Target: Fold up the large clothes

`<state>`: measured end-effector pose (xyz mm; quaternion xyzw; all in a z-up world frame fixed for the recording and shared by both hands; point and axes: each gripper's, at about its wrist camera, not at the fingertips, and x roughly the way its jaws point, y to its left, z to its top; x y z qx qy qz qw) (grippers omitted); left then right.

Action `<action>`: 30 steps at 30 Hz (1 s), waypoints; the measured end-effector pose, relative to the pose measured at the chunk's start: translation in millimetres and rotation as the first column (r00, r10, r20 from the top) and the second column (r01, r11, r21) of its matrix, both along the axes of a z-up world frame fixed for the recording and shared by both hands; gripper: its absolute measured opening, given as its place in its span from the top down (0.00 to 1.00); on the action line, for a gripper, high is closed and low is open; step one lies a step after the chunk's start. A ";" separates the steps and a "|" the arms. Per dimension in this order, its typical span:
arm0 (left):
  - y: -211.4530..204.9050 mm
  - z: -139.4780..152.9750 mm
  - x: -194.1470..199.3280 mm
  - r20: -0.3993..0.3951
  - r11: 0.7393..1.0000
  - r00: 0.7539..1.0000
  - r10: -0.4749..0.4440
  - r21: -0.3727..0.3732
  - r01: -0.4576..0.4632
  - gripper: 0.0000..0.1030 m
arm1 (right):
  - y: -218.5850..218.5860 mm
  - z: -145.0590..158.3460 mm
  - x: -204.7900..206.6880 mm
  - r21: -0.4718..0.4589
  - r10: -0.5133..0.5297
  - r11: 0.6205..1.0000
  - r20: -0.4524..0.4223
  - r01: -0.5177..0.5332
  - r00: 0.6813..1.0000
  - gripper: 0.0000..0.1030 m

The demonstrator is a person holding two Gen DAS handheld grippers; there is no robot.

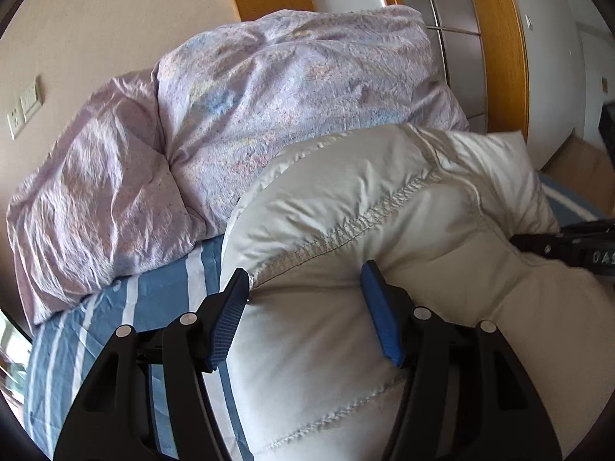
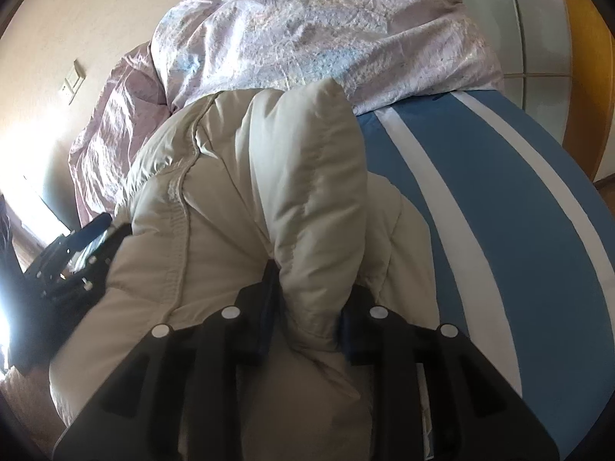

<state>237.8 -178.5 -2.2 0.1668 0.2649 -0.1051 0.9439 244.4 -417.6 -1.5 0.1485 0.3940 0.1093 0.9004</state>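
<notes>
A cream puffy down jacket (image 1: 346, 211) lies bunched on the bed. In the left wrist view my left gripper (image 1: 305, 269) stands wide, with a thick padded fold of the jacket filling the gap. Its right pad dents the fabric and its left pad (image 1: 226, 322) sits against the jacket's stitched edge. In the right wrist view my right gripper (image 2: 309, 292) pinches a narrower puffed fold of the jacket (image 2: 307, 176) that rises upright between its pads. Each gripper shows in the other's view: the right gripper (image 1: 569, 247) at the jacket's right side, the left gripper (image 2: 77, 253) at its left side.
A crumpled lilac duvet (image 1: 269, 115) is heaped behind the jacket against the wall. The blue-and-white striped sheet (image 2: 499, 211) lies bare to the right. A wooden frame (image 1: 499, 38) and grey panels stand behind the bed. Wall sockets (image 1: 23, 111) are at the left.
</notes>
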 end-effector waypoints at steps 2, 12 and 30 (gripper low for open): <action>-0.3 -1.5 0.3 -0.007 1.000 1.000 -0.009 0.009 0.009 0.41 | -1.5 9.4 -5.7 -0.040 -0.032 0.999 0.002 0.032 0.999 0.66; -4.9 -1.8 -0.6 -0.005 0.999 1.000 -0.004 0.033 0.004 0.41 | 29.7 52.0 -21.3 -0.223 -0.040 0.972 0.159 0.075 0.986 0.85; -14.8 -6.4 -3.3 0.028 0.998 1.000 0.008 0.057 -0.009 0.41 | 28.5 -2.5 13.0 -0.238 -0.059 0.969 0.017 0.061 0.998 0.94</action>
